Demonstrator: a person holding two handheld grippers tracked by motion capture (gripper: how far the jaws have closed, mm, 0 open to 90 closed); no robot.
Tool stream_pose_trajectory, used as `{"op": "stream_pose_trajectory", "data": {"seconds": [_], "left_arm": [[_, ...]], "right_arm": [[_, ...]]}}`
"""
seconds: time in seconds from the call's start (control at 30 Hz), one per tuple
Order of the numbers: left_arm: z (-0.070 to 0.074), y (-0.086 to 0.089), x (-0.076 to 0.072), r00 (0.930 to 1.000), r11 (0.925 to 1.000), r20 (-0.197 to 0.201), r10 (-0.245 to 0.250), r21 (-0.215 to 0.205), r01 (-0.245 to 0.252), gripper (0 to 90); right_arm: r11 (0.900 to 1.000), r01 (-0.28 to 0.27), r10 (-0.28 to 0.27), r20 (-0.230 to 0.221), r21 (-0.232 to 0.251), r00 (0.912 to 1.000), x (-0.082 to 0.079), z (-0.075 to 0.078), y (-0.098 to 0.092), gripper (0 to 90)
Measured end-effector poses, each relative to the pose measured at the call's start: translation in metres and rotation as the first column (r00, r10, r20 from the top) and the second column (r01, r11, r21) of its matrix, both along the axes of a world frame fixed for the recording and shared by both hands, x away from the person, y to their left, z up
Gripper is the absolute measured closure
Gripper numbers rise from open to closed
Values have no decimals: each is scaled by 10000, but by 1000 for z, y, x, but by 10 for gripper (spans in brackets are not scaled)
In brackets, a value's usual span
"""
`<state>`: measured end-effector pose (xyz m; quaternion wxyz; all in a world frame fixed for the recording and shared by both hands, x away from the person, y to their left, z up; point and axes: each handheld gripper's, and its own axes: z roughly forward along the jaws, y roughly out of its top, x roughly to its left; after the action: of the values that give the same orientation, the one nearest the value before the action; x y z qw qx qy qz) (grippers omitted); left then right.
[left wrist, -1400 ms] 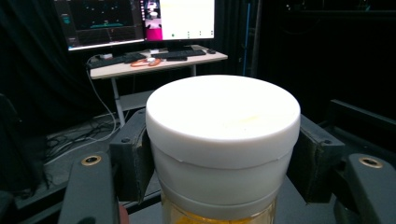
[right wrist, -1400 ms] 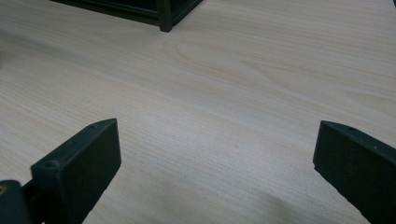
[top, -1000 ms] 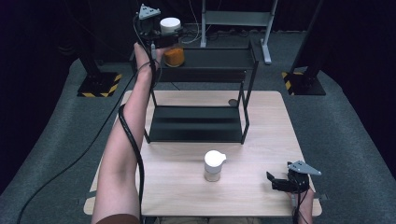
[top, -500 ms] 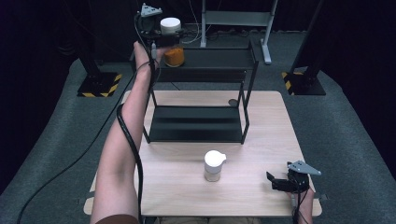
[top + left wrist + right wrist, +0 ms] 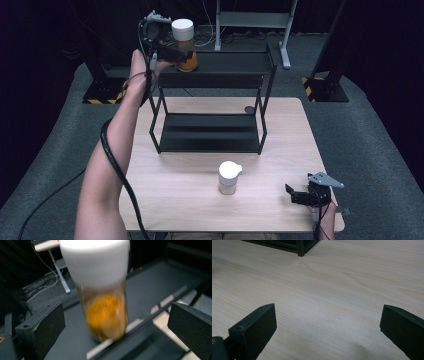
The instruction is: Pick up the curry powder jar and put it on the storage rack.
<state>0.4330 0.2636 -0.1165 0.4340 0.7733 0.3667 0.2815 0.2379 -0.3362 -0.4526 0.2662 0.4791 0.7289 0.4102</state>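
Left gripper view shows the clear glass jar with white lid and orange powder (image 5: 103, 293) standing upright on the black metal shelf rack's (image 5: 220, 67) top tier; the left gripper (image 5: 116, 325) has just been opening, its jaws wide and clear of the jar between them. High view places the right gripper (image 5: 295, 196), jaws spread and empty, on the light wooden table (image 5: 175, 200); a small white-lidded bottle (image 5: 228, 177) stands near it.

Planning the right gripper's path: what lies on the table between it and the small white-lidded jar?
Bare light wood table, in the high view, between the right gripper and the white-lidded jar.
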Motion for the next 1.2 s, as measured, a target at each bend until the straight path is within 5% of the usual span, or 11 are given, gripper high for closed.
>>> {"op": "stream_pose_trajectory", "data": {"seconds": [0.2, 0.6, 0.9, 1.2], "left_arm": [[-26, 10, -19, 9994, 9979, -235, -248, 596, 261, 2], [-94, 27, -61, 9974, 9922, -516, -510, 1110, 565, 2], [-172, 27, -95, 9941, 9855, -1052, -279, 1635, 449, 2], [-246, 33, -115, 9771, 9844, -2108, 282, 1759, 96, 1]], "right_arm": [[10000, 27, -27, 3, 6, 10000, 0, 0, 0, 0], [10000, -1, 1, -29, -50, 10000, 0, 1, 1, 0], [10000, -28, 28, -31, -41, 10000, 0, 1, 1, 0], [10000, -16, 15, -40, -76, 10000, 0, 1, 1, 0]]}}
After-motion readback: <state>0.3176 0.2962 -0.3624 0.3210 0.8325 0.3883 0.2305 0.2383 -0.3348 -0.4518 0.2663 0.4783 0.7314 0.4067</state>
